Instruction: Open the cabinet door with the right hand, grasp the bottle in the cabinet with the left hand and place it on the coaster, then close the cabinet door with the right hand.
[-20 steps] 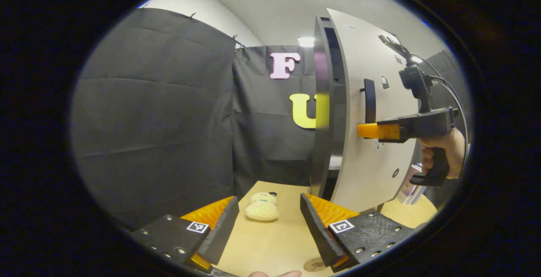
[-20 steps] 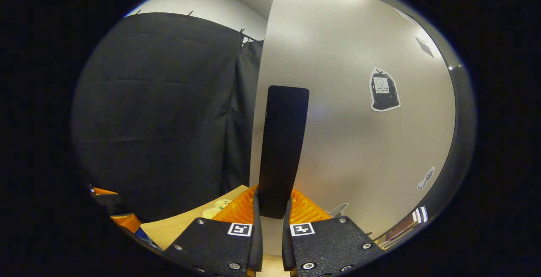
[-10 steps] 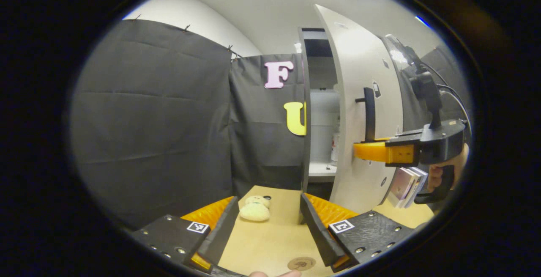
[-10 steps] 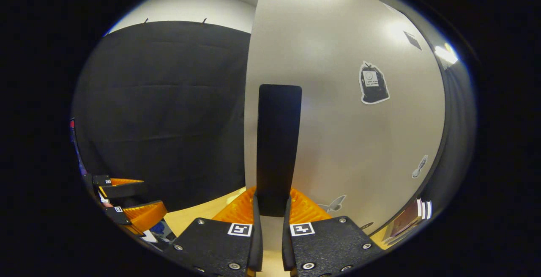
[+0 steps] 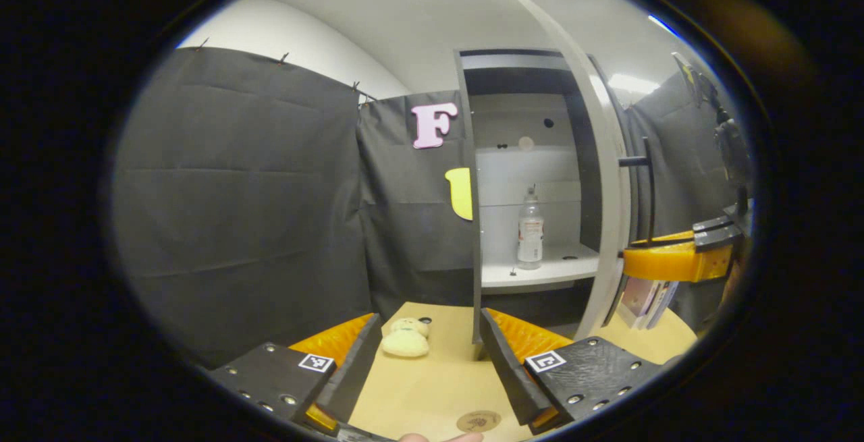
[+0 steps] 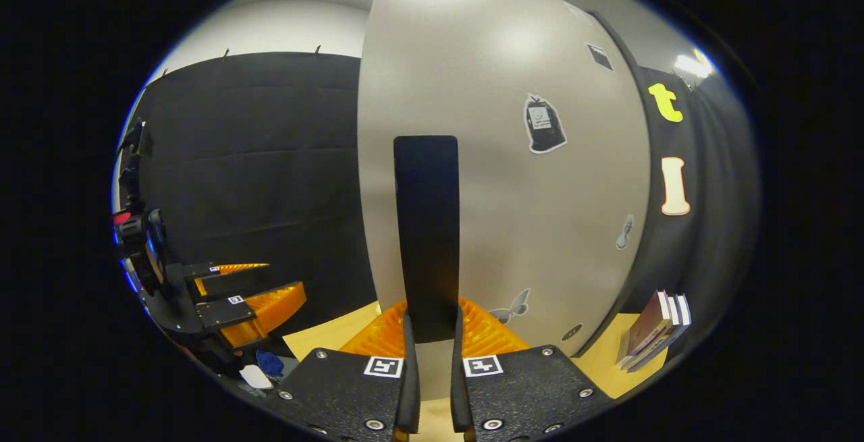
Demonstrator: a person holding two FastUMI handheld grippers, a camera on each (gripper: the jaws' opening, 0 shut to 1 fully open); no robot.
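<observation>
The cabinet door (image 6: 513, 185) stands swung wide, and my right gripper (image 6: 433, 317) is shut on its dark vertical handle (image 6: 426, 219). In the left gripper view the door (image 5: 605, 179) shows edge-on with the right gripper (image 5: 648, 263) at its handle (image 5: 649, 189). A clear bottle (image 5: 530, 229) with a white cap stands upright on the white shelf (image 5: 540, 272) inside the cabinet. My left gripper (image 5: 430, 320) is open and holds nothing, low over the wooden table, well short of the bottle. A round brown coaster (image 5: 478, 421) lies on the table just below its fingers.
A small cream plush toy (image 5: 405, 339) lies on the table (image 5: 432, 381) ahead of the left gripper. Several books (image 5: 644, 297) lean to the right of the cabinet, behind the door. The left gripper (image 6: 270, 283) appears at the far left of the right gripper view.
The door has swung from slightly ajar to wide, pulled by my right gripper on the handle. The shelf and bottle have come into sight. My left gripper has barely moved.
</observation>
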